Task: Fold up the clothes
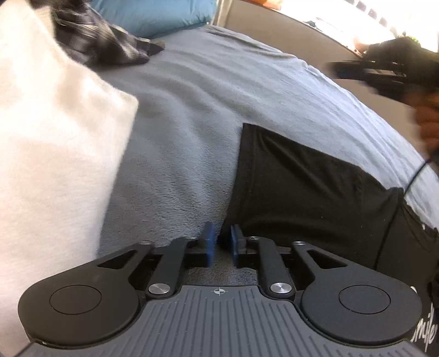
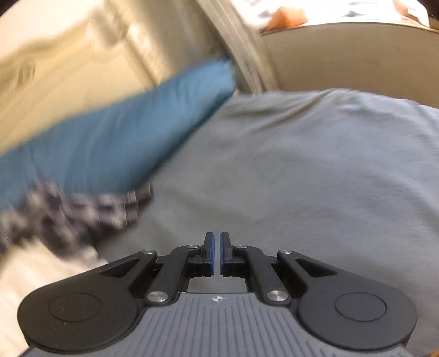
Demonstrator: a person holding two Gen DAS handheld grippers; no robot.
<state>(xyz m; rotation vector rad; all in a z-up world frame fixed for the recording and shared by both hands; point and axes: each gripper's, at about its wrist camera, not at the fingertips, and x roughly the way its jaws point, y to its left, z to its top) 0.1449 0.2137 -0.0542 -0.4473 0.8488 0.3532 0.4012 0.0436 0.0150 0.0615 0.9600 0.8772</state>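
A black T-shirt (image 1: pixel 301 186) lies flat on the grey bed cover (image 1: pixel 192 123), with white lettering at its lower right. My left gripper (image 1: pixel 221 243) hovers at the shirt's near left corner, open by a narrow gap, and grey cover shows between the pads. I cannot tell if the pads touch the shirt's edge. A large white garment (image 1: pixel 55 137) fills the left side. My right gripper (image 2: pixel 216 248) is shut on nothing above bare grey cover (image 2: pixel 301 178). In the left wrist view the right gripper (image 1: pixel 337 70) appears blurred at the upper right, held by a hand.
A dark plaid garment (image 1: pixel 104 41) lies crumpled at the far left, next to a blue pillow (image 1: pixel 153 13). In the right wrist view the plaid garment (image 2: pixel 82 208), blue pillow (image 2: pixel 109 142) and white garment (image 2: pixel 41 274) are blurred. The bed's far edge meets a beige wall (image 2: pixel 343 55).
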